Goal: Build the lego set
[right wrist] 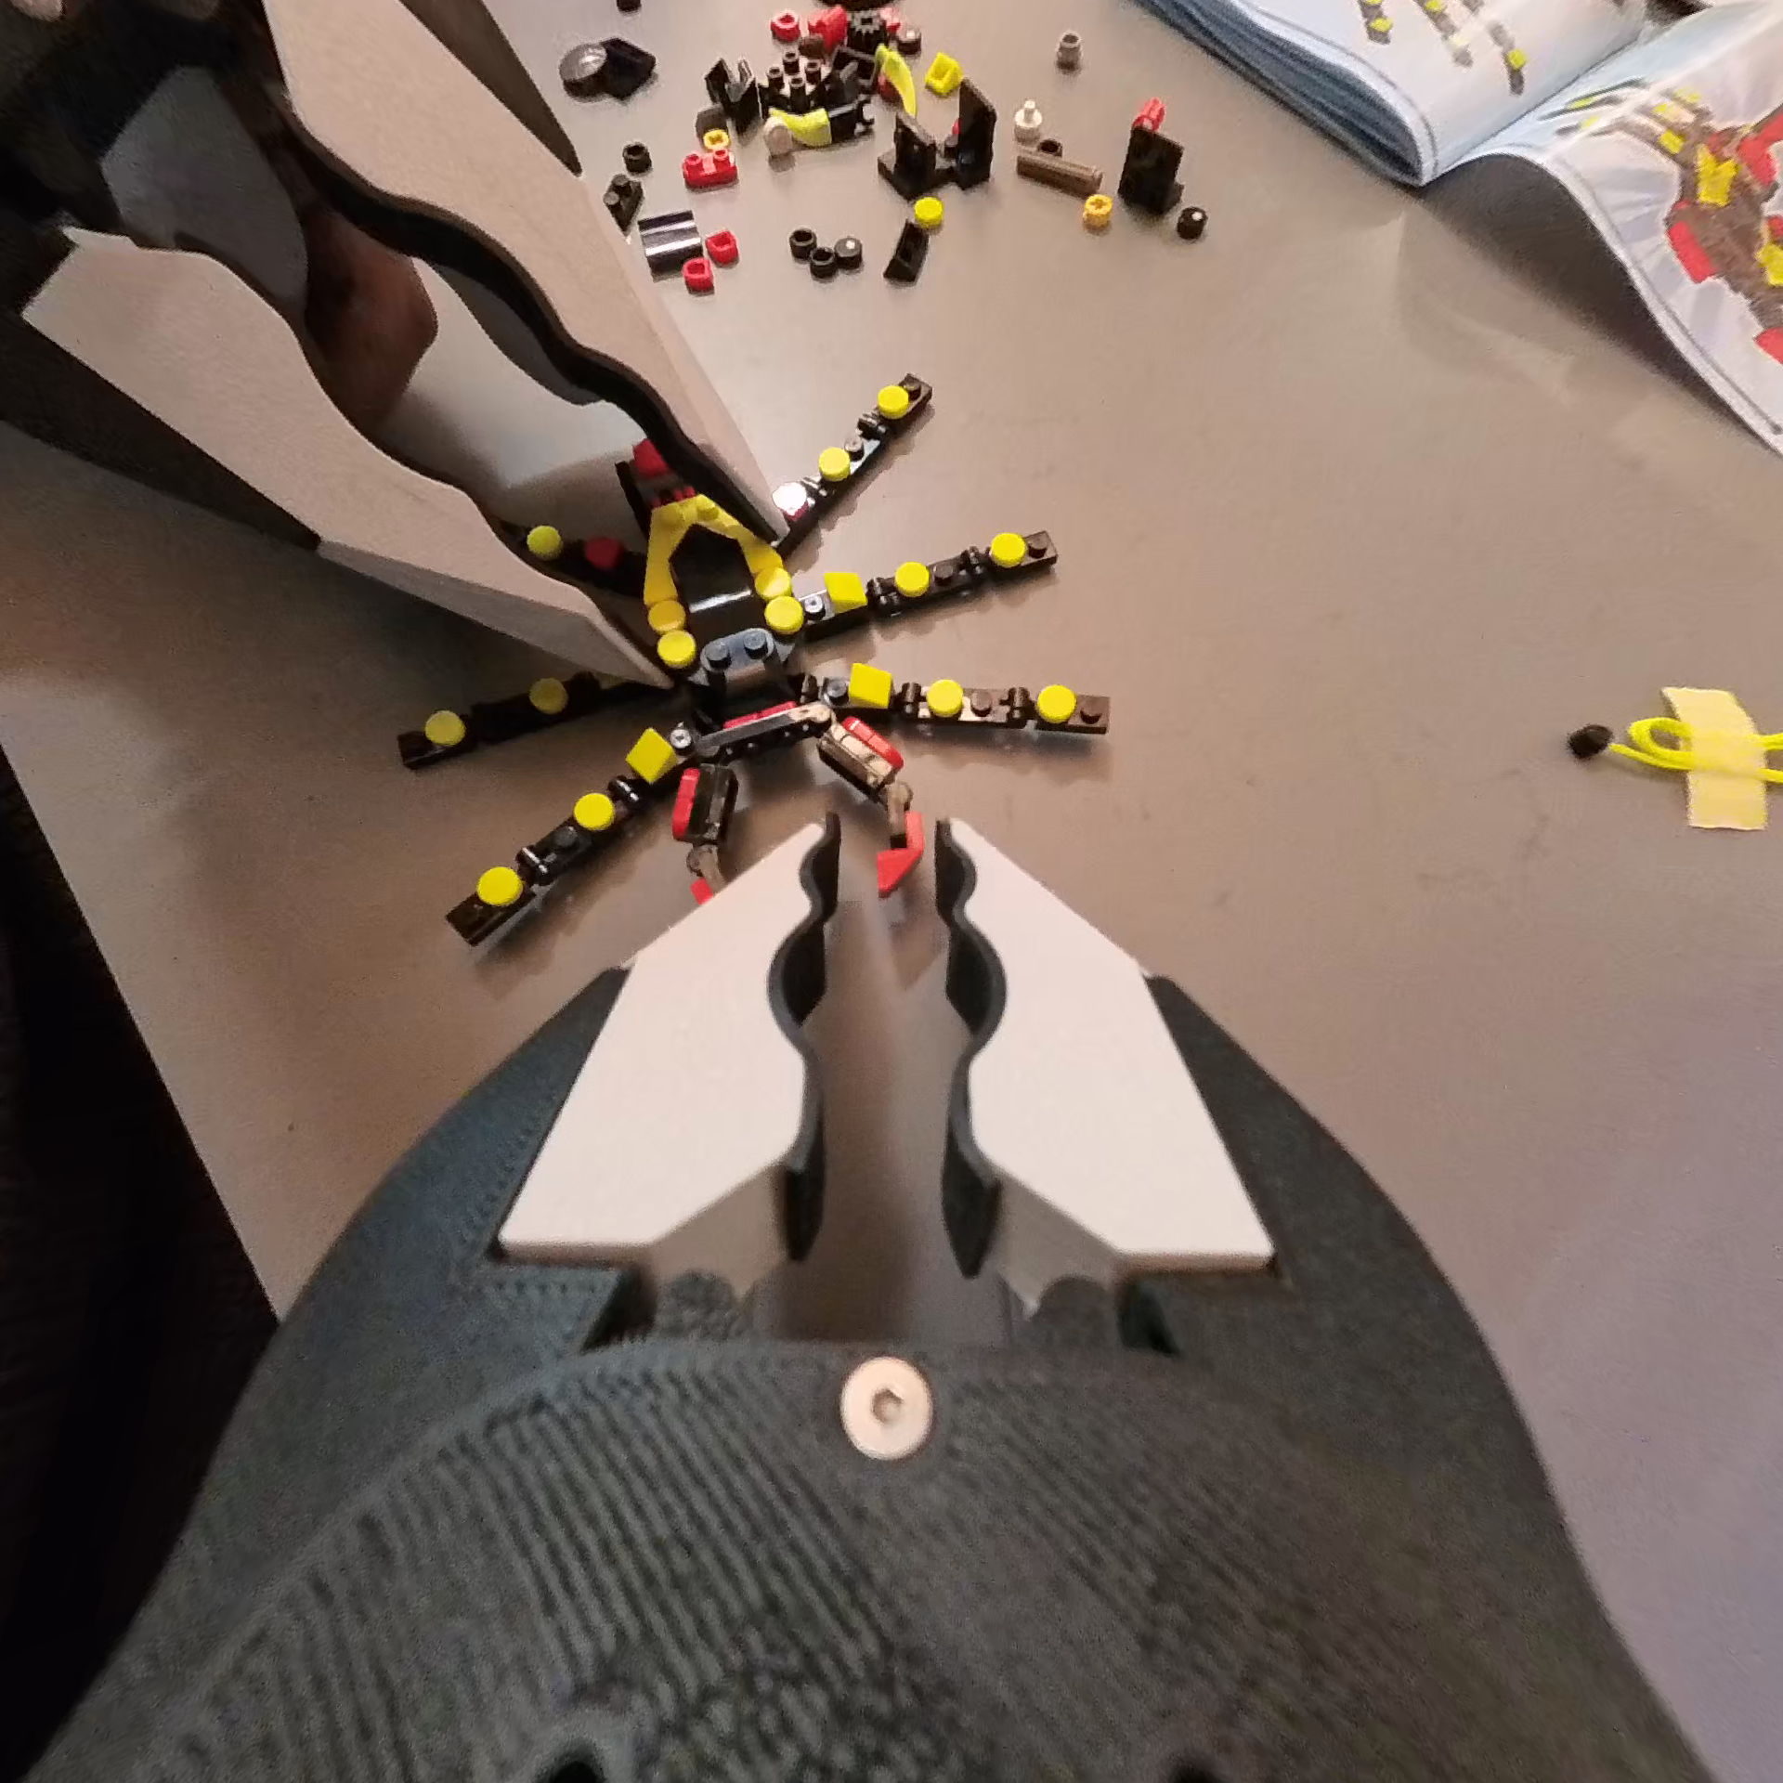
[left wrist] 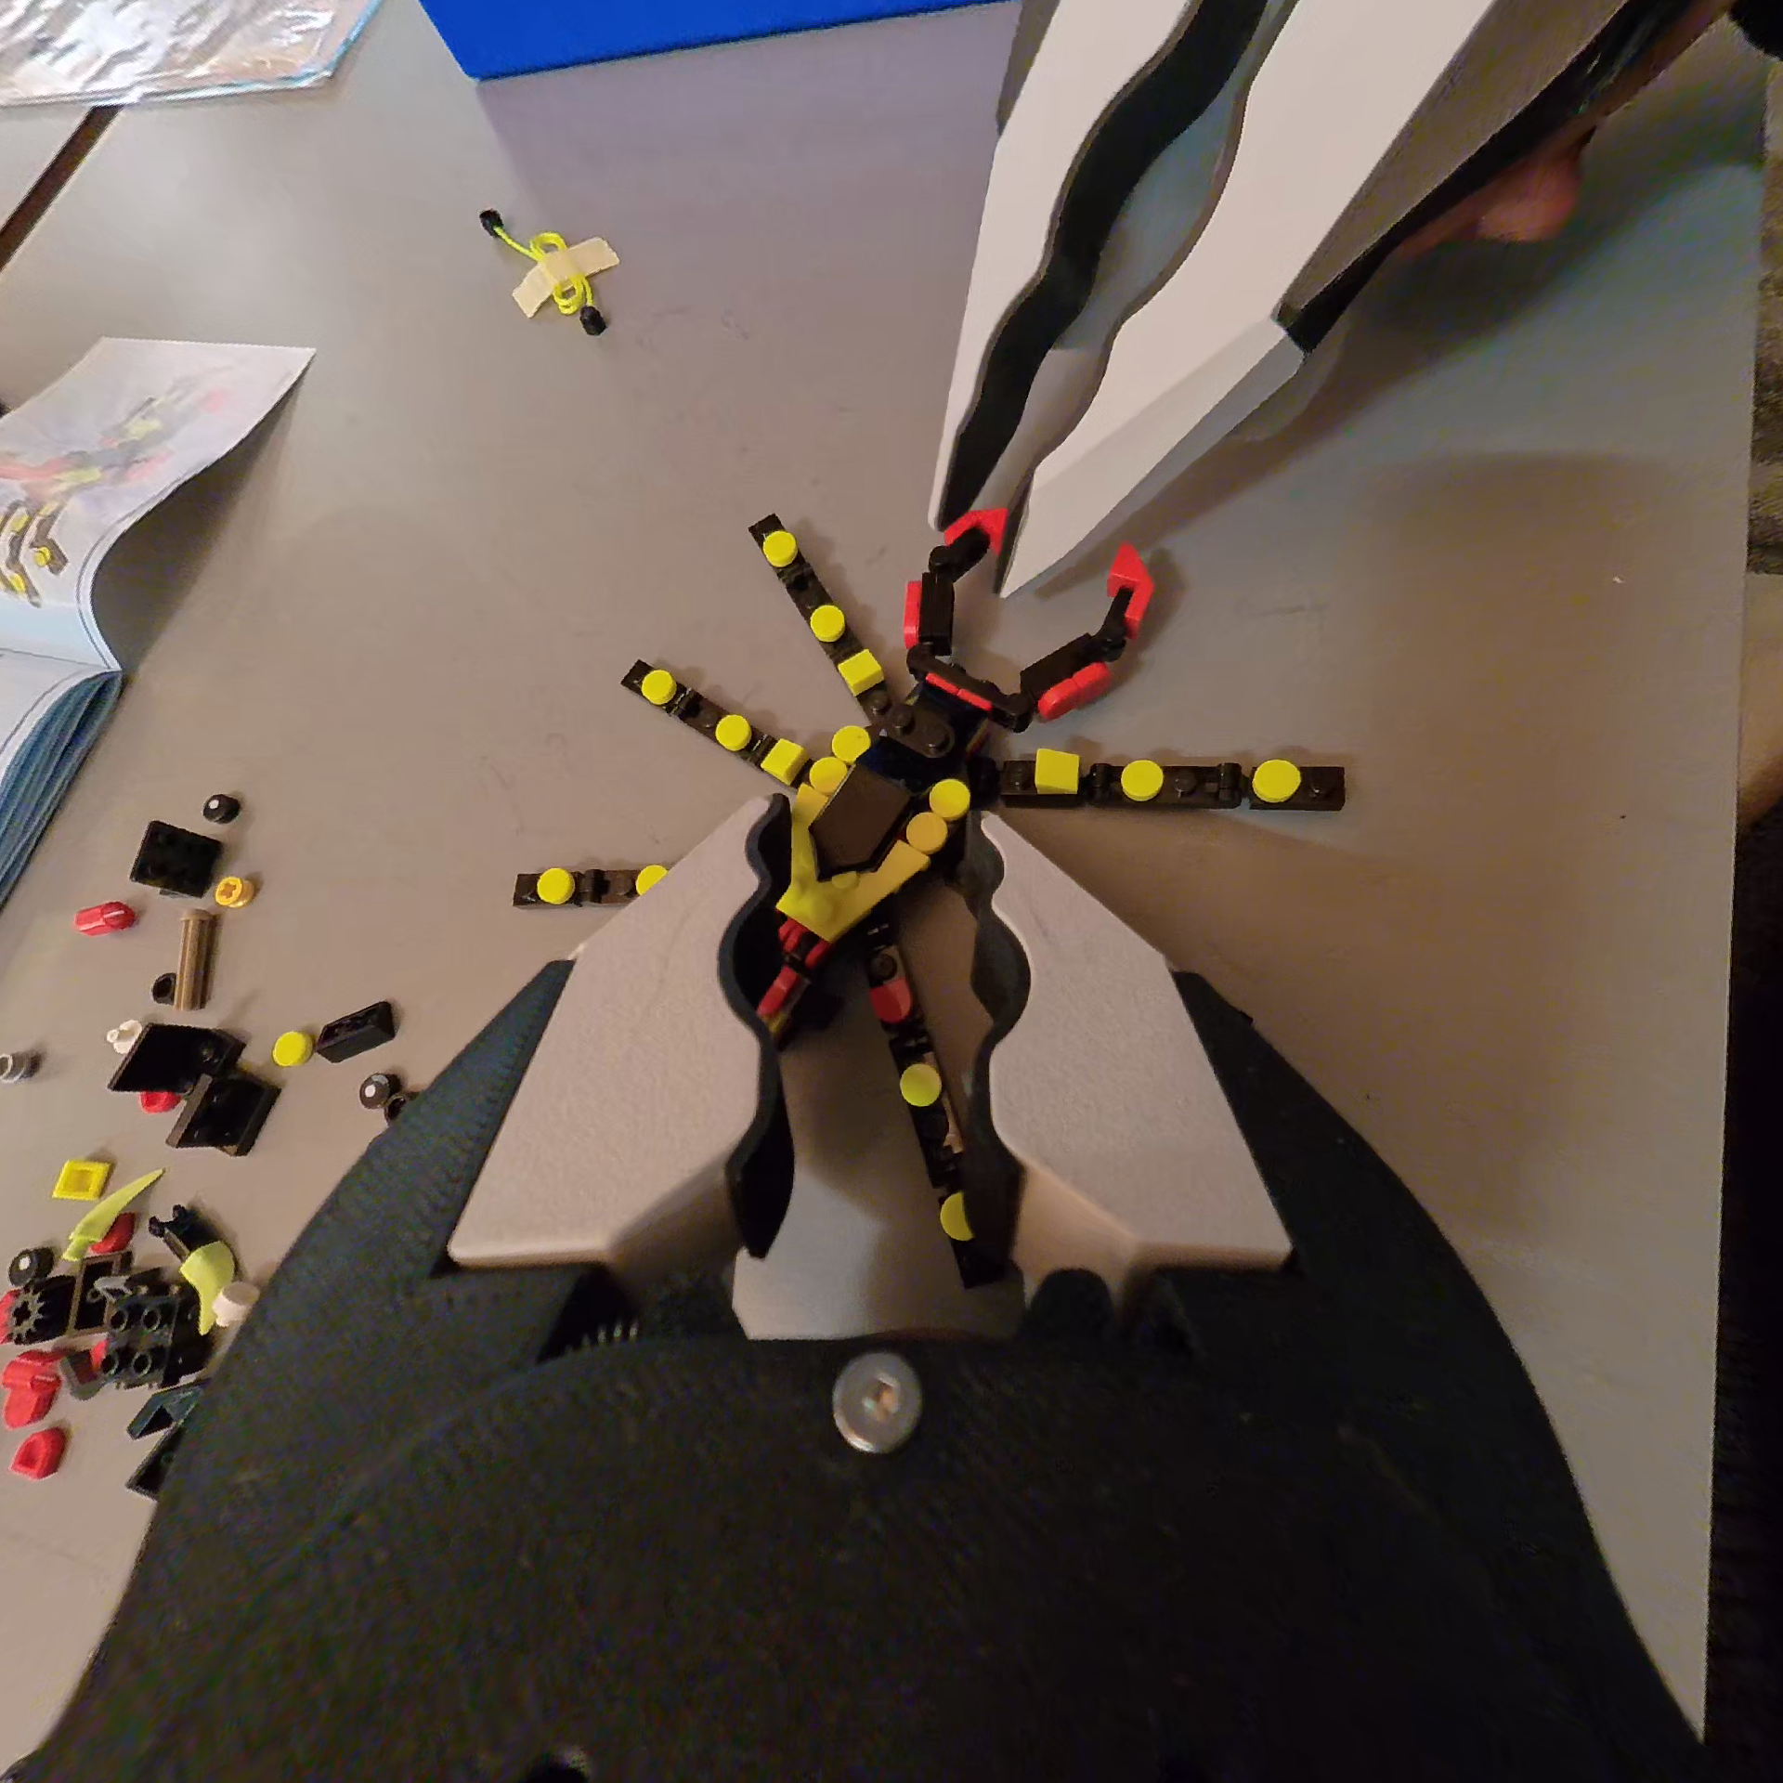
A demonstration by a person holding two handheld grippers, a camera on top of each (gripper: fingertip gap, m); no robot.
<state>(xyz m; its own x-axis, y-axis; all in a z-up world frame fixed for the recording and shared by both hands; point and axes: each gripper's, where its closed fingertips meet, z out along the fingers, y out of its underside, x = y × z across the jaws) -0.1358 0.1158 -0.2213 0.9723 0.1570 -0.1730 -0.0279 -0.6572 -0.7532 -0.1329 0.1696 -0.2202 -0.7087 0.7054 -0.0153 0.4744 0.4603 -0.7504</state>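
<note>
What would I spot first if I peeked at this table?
A brick-built spider with black legs dotted yellow lies spread on the grey table. The left claw grips its yellow and black body, while the right claw stands open around one red-tipped fang. Loose bricks lie scattered nearby.

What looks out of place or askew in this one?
Nothing damaged or spilled. The brick spider, gripped at its body by the left claw, has uneven front pincers: one red tip sits inside the open right claw, the other outside it. A neon cord is oddly taped to the table, apart from the loose bricks.
</note>
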